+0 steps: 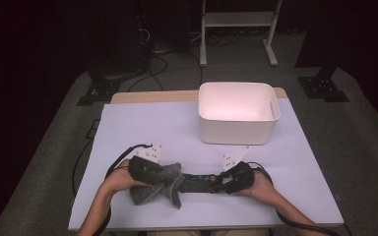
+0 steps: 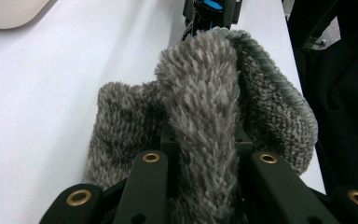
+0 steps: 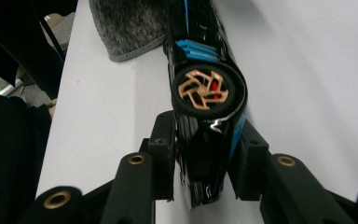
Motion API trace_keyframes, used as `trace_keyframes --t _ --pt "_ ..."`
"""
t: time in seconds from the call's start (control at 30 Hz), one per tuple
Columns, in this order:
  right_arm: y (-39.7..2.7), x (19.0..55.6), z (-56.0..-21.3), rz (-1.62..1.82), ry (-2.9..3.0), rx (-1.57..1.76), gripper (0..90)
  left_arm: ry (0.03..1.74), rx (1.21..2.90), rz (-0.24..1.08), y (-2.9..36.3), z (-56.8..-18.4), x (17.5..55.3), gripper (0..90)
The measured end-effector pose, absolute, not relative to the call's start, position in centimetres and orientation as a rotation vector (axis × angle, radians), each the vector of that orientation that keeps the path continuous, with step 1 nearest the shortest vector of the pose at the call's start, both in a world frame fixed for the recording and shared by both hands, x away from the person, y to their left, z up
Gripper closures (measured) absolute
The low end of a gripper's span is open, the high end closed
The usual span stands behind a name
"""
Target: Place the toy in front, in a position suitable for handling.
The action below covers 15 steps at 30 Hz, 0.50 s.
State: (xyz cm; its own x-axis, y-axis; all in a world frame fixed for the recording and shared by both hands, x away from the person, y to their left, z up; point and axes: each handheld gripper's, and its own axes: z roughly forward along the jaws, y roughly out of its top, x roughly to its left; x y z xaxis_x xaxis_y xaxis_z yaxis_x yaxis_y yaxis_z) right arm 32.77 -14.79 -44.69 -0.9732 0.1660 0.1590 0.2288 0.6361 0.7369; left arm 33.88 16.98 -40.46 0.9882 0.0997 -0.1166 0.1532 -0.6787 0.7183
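Progress looks partial. The left gripper (image 2: 200,154) has its jaws clamped on a fold of the grey fleece-lined sock (image 2: 205,107), and the right gripper (image 3: 205,163) grasps the black toy car (image 3: 205,88) by its sides, near the front edge of the surface (image 1: 142,128). The car's far end meets the sock's mouth; sliding it fully inside seems left to do. The white bin (image 1: 238,115) sits farther back.

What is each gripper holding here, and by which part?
The left gripper pinches a fold of the grey fuzzy cloth. The right gripper clamps the black toy car by its sides at one end, beside a wheel.
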Motion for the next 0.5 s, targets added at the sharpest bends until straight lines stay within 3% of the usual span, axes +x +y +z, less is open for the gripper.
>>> trace_keyframes --t 0.5 --pt "-15.0 33.0 -43.4 -1.242 -2.790 -0.323 59.3 0.113 2.322 -0.111 14.1 -40.5 34.4 75.3"
